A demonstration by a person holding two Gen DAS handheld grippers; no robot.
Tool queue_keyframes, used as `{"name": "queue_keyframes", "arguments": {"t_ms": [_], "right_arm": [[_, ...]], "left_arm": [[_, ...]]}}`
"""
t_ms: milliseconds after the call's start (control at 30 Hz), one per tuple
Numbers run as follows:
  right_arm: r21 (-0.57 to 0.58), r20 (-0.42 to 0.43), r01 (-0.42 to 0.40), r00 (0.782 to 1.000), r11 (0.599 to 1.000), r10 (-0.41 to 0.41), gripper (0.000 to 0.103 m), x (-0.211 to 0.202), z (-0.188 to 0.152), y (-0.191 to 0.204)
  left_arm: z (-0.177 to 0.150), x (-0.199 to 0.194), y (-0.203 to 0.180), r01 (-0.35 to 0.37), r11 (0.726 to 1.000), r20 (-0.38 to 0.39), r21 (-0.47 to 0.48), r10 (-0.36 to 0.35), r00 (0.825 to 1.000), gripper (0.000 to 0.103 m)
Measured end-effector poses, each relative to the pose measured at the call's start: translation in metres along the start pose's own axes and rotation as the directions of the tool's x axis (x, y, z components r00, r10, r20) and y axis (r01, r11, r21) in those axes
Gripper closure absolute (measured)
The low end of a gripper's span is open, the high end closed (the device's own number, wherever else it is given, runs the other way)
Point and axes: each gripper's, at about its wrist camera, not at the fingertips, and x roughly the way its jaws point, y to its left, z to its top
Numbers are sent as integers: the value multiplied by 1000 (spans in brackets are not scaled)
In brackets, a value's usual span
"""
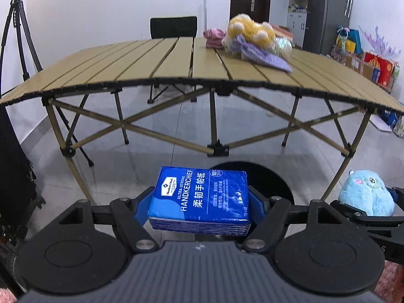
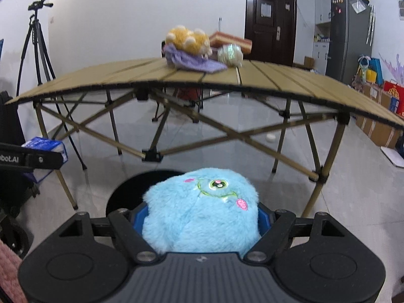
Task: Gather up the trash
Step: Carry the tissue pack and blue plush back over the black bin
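My left gripper (image 1: 200,199) is shut on a blue pack of paper handkerchiefs (image 1: 202,197), held flat between its blue pads. Just beyond and below it lies a round black opening (image 1: 267,179), a bin on the floor. My right gripper (image 2: 200,217) is shut on a fluffy light-blue plush toy (image 2: 202,209) with an embroidered face; the same black bin (image 2: 126,192) shows behind it. In the left wrist view the blue plush (image 1: 363,194) appears at the right edge. In the right wrist view the handkerchief pack (image 2: 48,146) shows at the left edge.
A tan slatted folding table (image 1: 176,60) stands ahead, its crossed legs (image 1: 217,149) just behind the bin. On it lie a yellow plush (image 1: 250,30), purple cloth (image 1: 262,55) and a pink item (image 1: 214,36). A tripod (image 1: 17,38) stands left; boxes (image 2: 378,123) line the right wall.
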Motion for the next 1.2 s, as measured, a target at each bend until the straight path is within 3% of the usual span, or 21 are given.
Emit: {"name": "queue_keyframes", "arguments": {"t_ms": [433, 733, 1200], "right_arm": [[32, -135, 48, 990, 998, -43, 25, 20, -27, -16], [47, -169, 62, 984, 997, -53, 25, 31, -31, -22], [99, -186, 119, 978, 988, -99, 25, 44, -32, -45]], "left_arm": [[-8, 24, 0, -49, 999, -127, 18, 51, 991, 28], [-7, 45, -1, -80, 996, -206, 26, 84, 975, 28], [4, 74, -18, -73, 997, -286, 24, 77, 955, 28]]}}
